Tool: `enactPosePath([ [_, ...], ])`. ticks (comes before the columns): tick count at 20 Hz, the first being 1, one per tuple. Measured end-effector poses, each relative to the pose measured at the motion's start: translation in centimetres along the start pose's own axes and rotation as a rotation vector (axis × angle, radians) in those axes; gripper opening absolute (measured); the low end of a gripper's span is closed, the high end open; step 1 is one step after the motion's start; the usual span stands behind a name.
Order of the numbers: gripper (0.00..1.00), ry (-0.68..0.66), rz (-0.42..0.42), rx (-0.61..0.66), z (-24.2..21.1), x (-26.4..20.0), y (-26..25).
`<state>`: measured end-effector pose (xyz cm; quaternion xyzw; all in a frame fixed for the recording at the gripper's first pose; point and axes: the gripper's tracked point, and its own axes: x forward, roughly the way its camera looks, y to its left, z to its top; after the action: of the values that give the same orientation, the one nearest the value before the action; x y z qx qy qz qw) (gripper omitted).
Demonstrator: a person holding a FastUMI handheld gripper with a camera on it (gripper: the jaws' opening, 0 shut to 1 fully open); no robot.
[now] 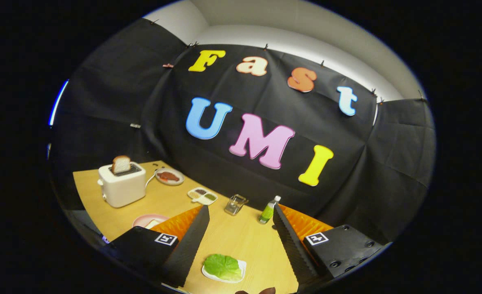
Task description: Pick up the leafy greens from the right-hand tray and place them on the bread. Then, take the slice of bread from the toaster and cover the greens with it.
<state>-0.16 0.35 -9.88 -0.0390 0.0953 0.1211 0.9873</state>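
Wooden surface (241, 241) carries, from left, a toaster (121, 185) with a bread slice (121, 164) standing in its slot, a pink plate (149, 221), then the leafy greens (223, 266) on a white tray (243, 267) between the fingers. The gripper (241, 241) stands wide and empty. A shallow pinch could catch the tray's rim and drag it.
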Motion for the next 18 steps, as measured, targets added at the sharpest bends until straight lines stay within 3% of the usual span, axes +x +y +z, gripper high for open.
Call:
enactPosePath([
  [9,0.95,0.426,0.318,0.071,-19.9,5.0,2.9],
  [12,0.87,0.529,0.373,0.080,-24.2,5.9,3.1],
  [15,0.87,0.621,0.425,0.080,-28.0,6.9,4.2],
  [18,0.78,0.700,0.442,0.080,-31.1,7.8,4.2],
])
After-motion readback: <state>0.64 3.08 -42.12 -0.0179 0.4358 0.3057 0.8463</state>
